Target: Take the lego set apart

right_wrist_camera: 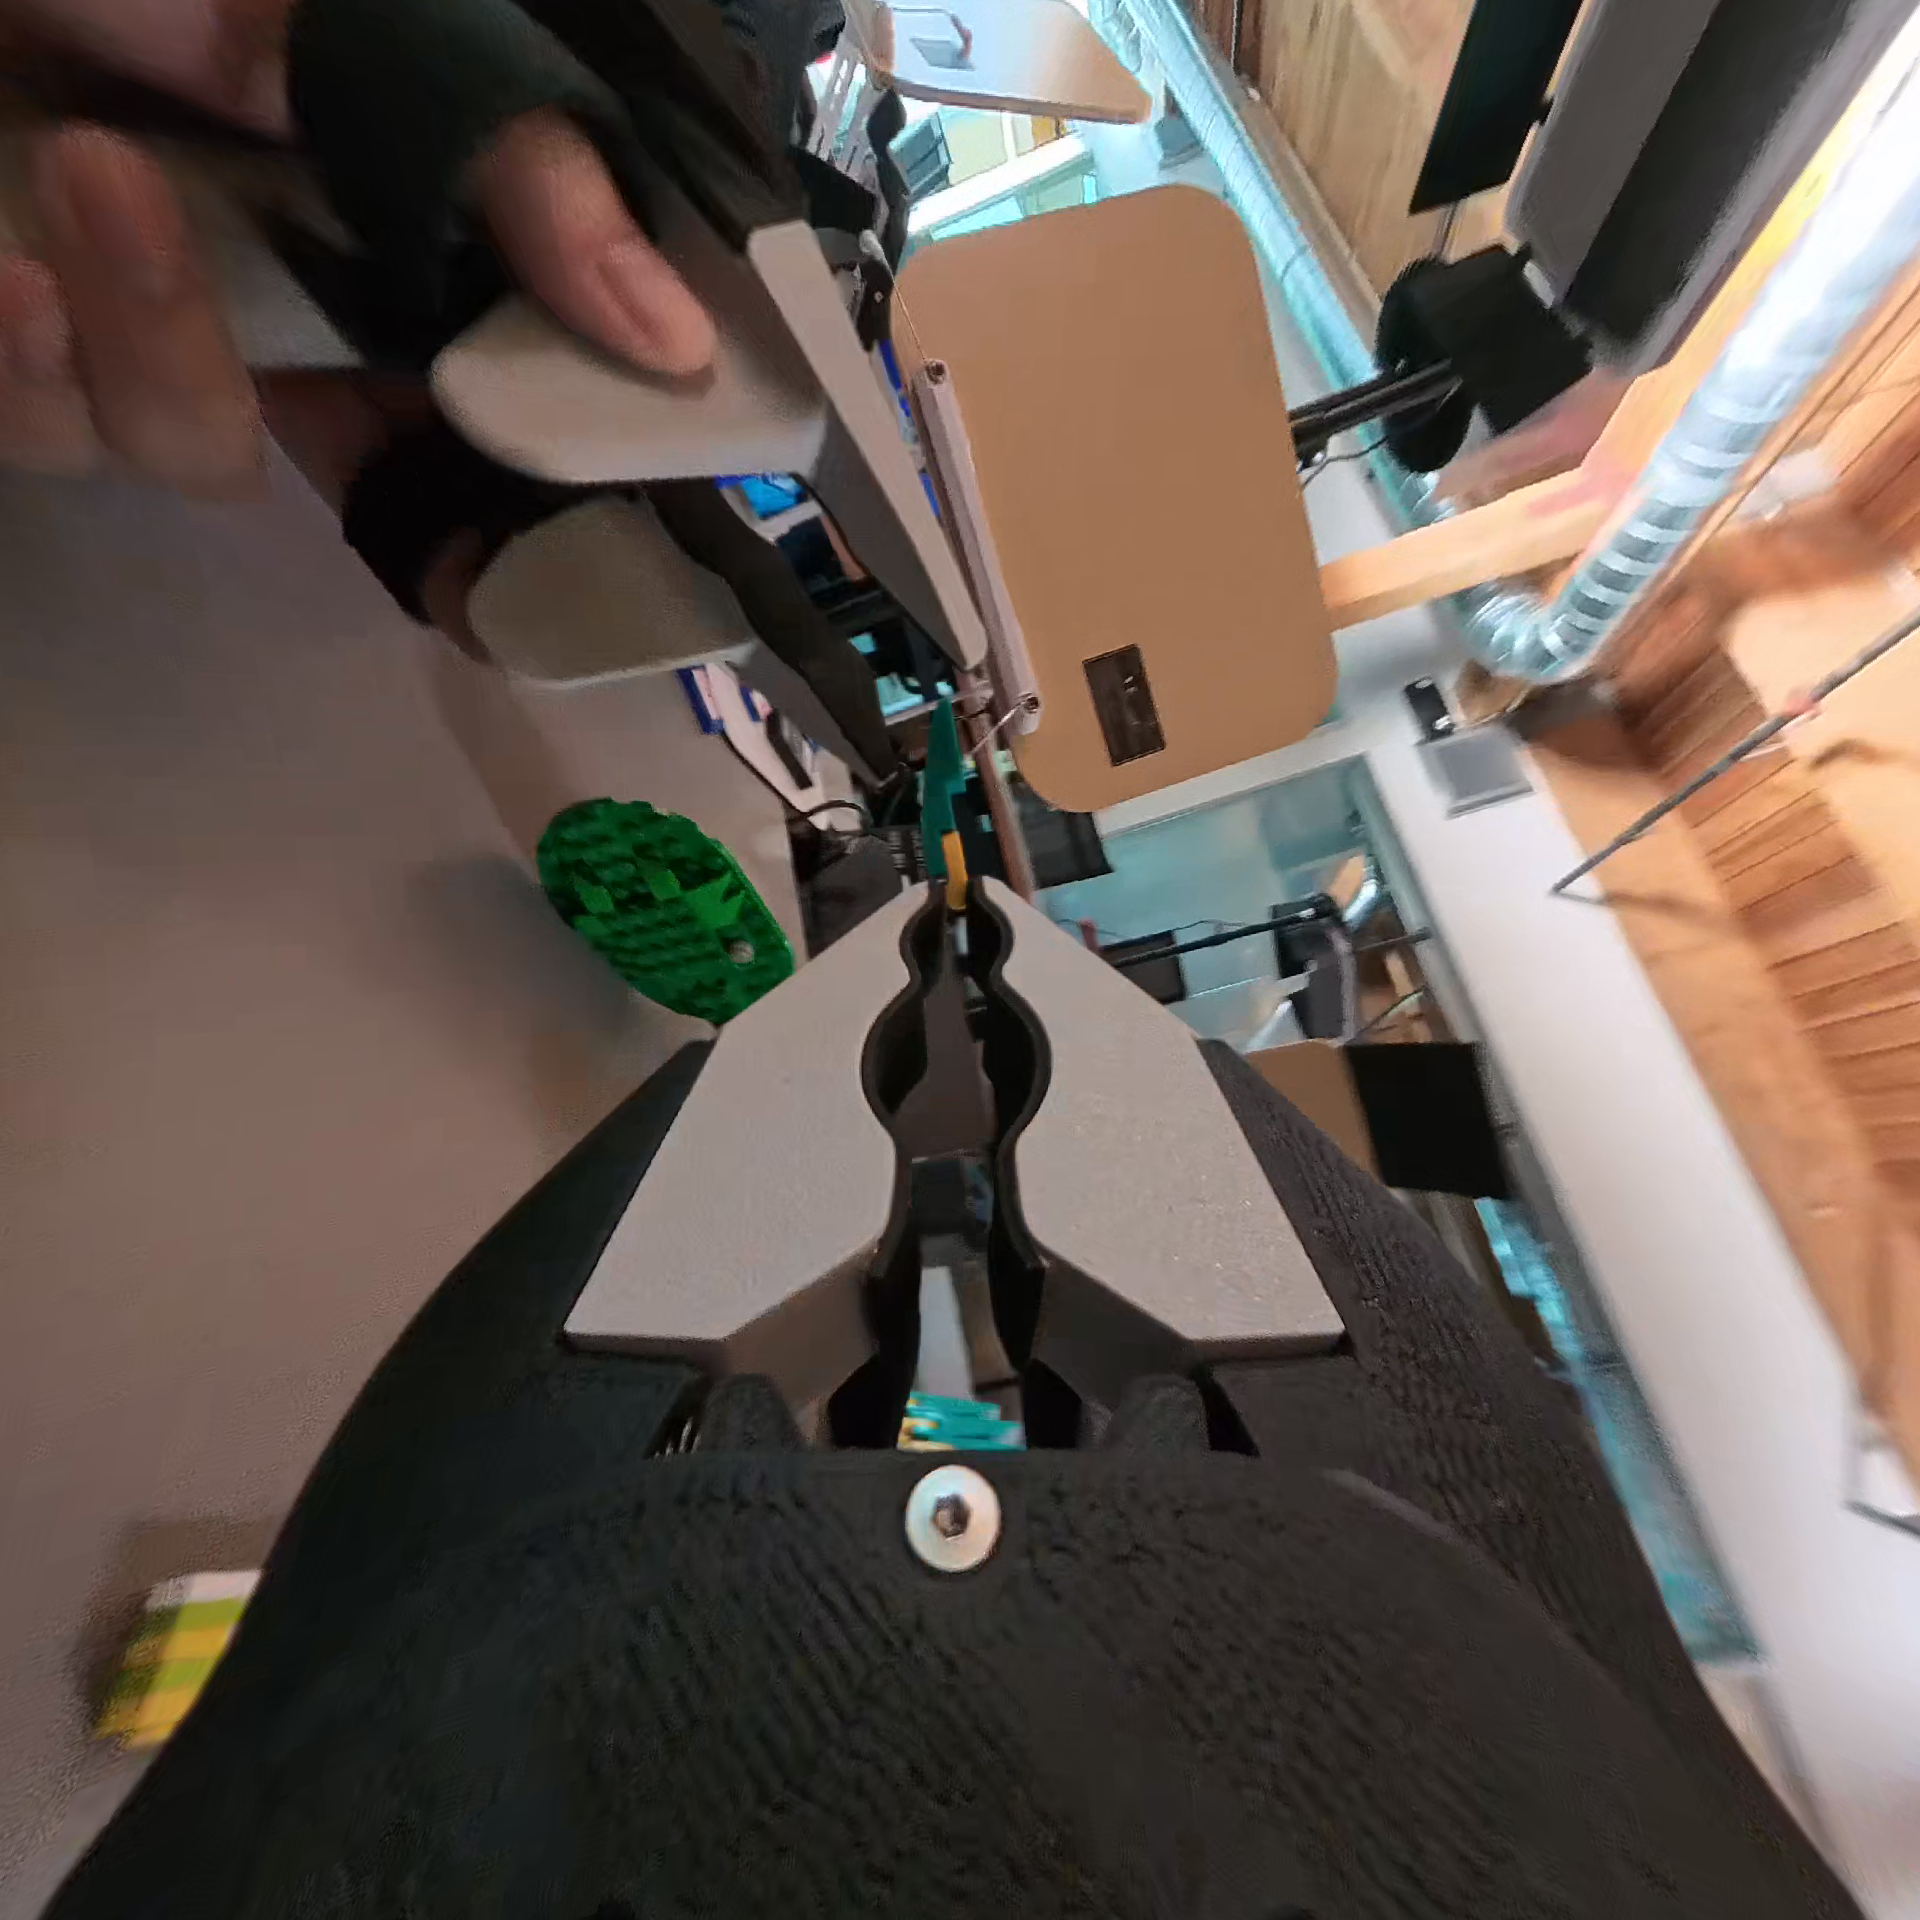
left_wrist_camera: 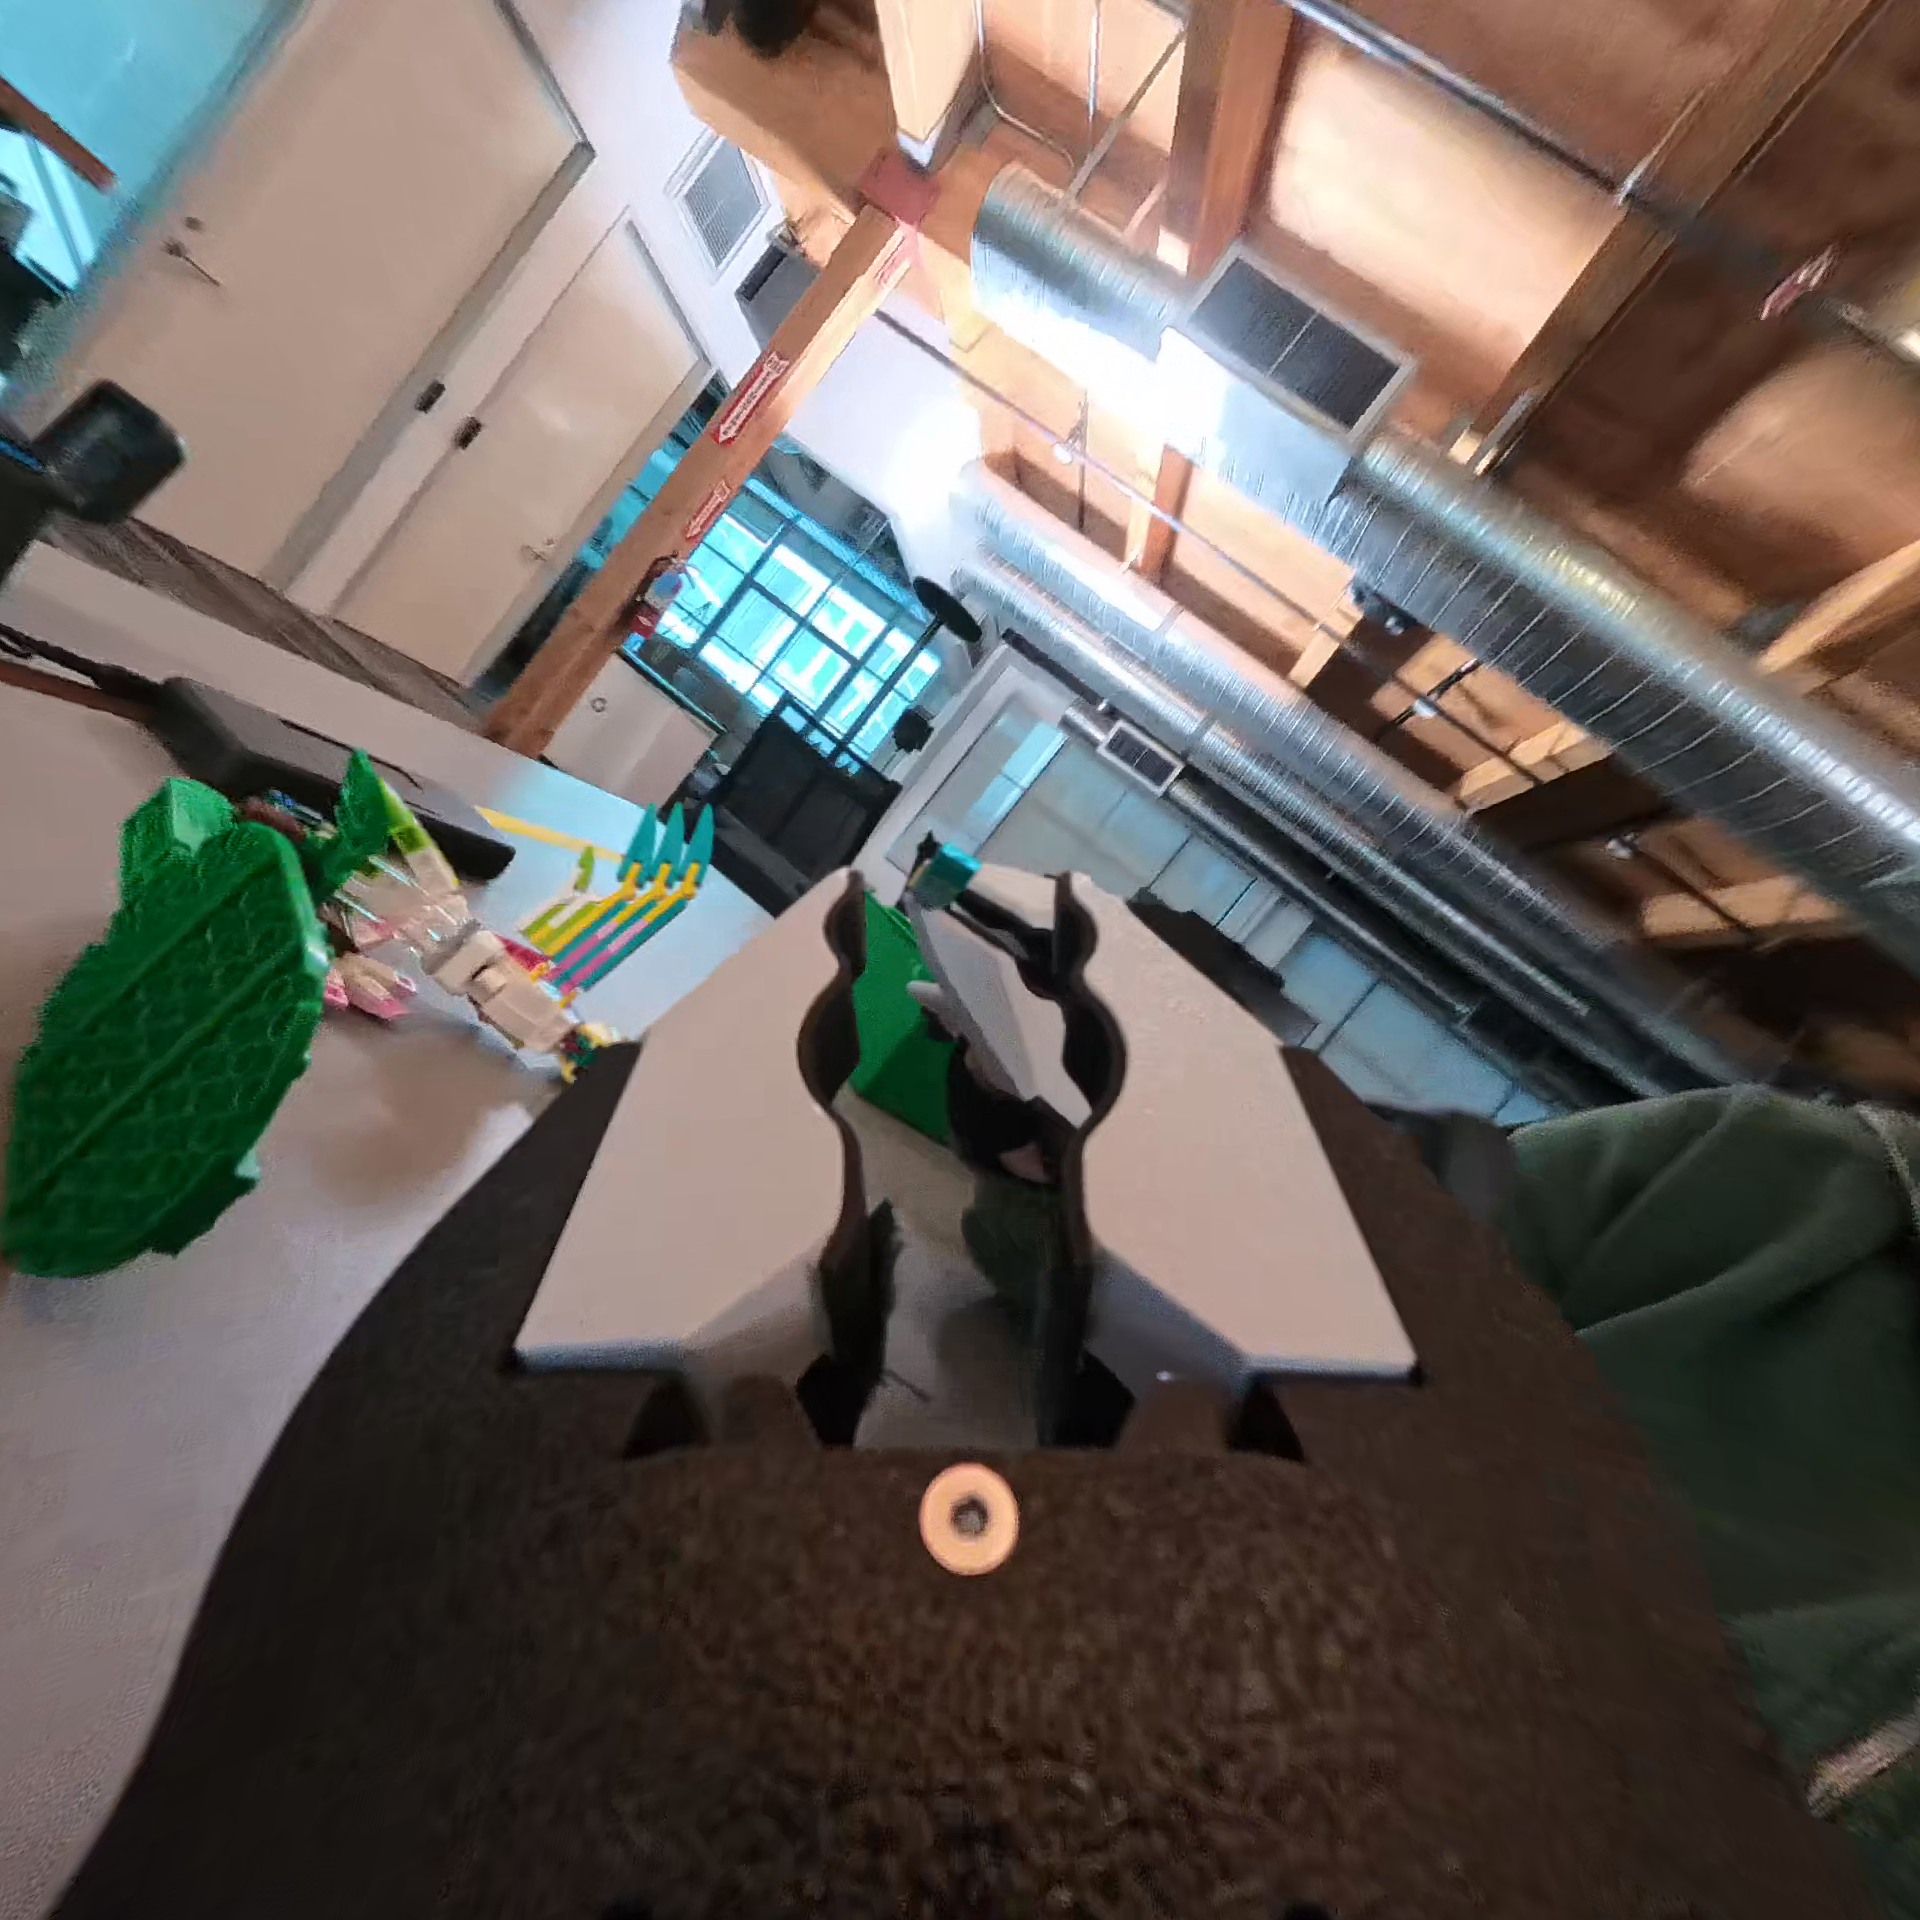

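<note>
My right gripper (right_wrist_camera: 951,896) is shut on a thin teal and yellow lego piece (right_wrist_camera: 942,790) that sticks out past its tips. In the left wrist view that gripper and the teal piece (left_wrist_camera: 948,868) show just beyond my left gripper (left_wrist_camera: 961,888), which is open with a clear gap. The left gripper's fingers (right_wrist_camera: 883,457) reach in from the upper left in the right wrist view, with their tips either side of the teal piece's far end. I cannot tell whether they touch it. A green studded oval plate (right_wrist_camera: 665,914) lies on the grey table.
A large green leaf piece (left_wrist_camera: 166,1039), clear and white bricks (left_wrist_camera: 457,935) and teal, yellow and pink stems (left_wrist_camera: 634,904) lie on the table (left_wrist_camera: 364,1195) at left. A black flat object (left_wrist_camera: 301,758) sits behind them. A yellow-green brick (right_wrist_camera: 166,1652) lies near the right gripper. A green sleeve (left_wrist_camera: 1714,1351) is at right.
</note>
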`<state>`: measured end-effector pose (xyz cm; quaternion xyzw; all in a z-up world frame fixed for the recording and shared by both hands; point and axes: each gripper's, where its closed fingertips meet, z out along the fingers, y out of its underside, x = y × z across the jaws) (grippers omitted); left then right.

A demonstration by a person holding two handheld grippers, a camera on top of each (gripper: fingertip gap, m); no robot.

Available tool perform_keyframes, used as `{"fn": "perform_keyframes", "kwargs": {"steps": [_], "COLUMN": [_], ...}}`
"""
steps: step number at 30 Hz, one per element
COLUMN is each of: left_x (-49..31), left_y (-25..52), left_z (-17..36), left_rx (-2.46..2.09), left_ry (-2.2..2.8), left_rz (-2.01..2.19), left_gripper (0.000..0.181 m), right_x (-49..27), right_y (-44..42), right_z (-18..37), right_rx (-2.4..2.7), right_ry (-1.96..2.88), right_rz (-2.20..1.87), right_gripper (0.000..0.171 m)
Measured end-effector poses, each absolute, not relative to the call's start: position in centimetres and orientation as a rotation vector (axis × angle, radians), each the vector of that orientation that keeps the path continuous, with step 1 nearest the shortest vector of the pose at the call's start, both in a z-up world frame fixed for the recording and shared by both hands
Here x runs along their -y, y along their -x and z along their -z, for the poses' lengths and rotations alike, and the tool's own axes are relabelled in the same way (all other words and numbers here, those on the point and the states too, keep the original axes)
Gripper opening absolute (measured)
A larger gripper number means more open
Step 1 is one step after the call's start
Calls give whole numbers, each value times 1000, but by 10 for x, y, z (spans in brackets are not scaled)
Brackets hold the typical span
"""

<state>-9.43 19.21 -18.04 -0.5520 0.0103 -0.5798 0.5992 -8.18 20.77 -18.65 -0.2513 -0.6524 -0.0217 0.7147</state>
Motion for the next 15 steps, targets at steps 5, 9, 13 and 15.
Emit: {"fn": "perform_keyframes", "kwargs": {"steps": [5,9,13,15], "left_x": [-193,-194,-195,-197], "left_y": [80,82,79,77], "left_z": [185,187,191,192], "left_rx": [-25,8,1,6], "left_ry": [1317,1323,1372,1397], "left_rz": [1455,1469,1427,1391], "left_gripper": [36,9,7,5], "right_x": [-201,-196,-198,-198], "right_y": [81,81,79,77], "right_z": [187,191,190,182], "right_rx": [1460,1474,1454,1390], "right_ry": [360,266,267,296], "right_rz": [251,316,328,310], "right_gripper": [1,1,1,1]}}
